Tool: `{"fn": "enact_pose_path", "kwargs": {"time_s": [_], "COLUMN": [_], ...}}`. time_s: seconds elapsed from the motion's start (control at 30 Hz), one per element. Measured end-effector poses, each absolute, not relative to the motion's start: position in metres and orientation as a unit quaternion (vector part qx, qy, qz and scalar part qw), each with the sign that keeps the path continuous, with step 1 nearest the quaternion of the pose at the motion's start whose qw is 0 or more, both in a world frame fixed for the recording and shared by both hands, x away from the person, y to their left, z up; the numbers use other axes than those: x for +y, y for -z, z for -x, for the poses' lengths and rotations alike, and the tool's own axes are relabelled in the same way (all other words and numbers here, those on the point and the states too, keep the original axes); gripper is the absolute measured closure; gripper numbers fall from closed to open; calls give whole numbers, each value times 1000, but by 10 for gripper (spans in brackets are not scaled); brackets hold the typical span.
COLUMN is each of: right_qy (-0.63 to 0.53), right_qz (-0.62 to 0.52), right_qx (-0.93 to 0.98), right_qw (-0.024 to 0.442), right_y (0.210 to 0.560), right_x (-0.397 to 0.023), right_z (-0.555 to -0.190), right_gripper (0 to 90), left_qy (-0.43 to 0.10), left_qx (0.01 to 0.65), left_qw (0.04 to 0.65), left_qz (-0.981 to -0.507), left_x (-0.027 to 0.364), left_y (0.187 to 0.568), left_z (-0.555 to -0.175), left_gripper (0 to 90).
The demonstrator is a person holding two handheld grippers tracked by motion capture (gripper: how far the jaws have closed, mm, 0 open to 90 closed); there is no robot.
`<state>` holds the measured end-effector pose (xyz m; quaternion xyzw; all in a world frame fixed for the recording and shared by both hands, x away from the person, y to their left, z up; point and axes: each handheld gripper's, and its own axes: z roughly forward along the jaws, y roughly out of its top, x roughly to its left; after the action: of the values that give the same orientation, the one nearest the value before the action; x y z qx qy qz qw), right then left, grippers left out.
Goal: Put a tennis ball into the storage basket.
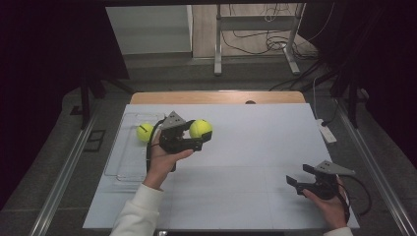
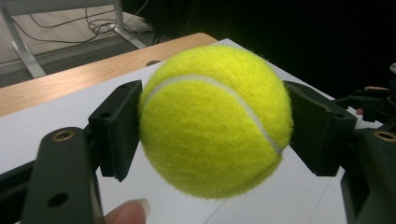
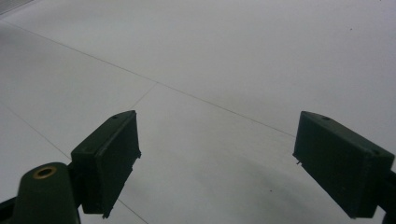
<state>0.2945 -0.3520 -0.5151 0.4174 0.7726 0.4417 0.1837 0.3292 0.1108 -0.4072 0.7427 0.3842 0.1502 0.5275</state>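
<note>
My left gripper [image 1: 202,133] is shut on a yellow tennis ball [image 1: 200,128], held above the white table top [image 1: 255,147] left of centre. In the left gripper view the ball [image 2: 212,121] sits squeezed between both black pads [image 2: 119,128], with a fingertip below. A second tennis ball [image 1: 145,132] lies inside a clear plastic tray [image 1: 129,152] just left of that hand. My right gripper [image 1: 296,178] rests low near the table's front right corner, jaws open. In the right gripper view its gripper [image 3: 217,154] has only bare white surface between the pads.
A wooden edge [image 1: 216,97] borders the table's far side. A small white device [image 1: 327,132] lies off the right edge. Metal stand legs and cables [image 1: 260,44] are on the floor beyond. The right gripper [image 2: 373,100] shows far off in the left gripper view.
</note>
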Motion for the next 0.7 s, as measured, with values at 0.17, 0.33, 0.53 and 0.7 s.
{"fn": "enact_pose_path", "kwargs": {"time_s": [0.17,0.33,0.53,0.7], "right_qy": [-441,-441,-441,-441], "right_qz": [-417,-417,-417,-417], "right_qx": [773,773,773,773], "right_qw": [184,184,185,184], "right_y": [515,515,515,515], "right_x": [-352,-352,-352,-352], "right_z": [-295,-295,-295,-295], "right_gripper": [143,142,142,142], "left_qy": [-154,-163,-166,-172], "left_qx": [391,398,405,408], "left_qw": [528,526,527,530], "left_qz": [-738,-734,-728,-723], "left_x": [116,122,127,133], "left_y": [407,406,405,403], "left_z": [-330,-332,-332,-332], "left_gripper": [260,260,260,260]}}
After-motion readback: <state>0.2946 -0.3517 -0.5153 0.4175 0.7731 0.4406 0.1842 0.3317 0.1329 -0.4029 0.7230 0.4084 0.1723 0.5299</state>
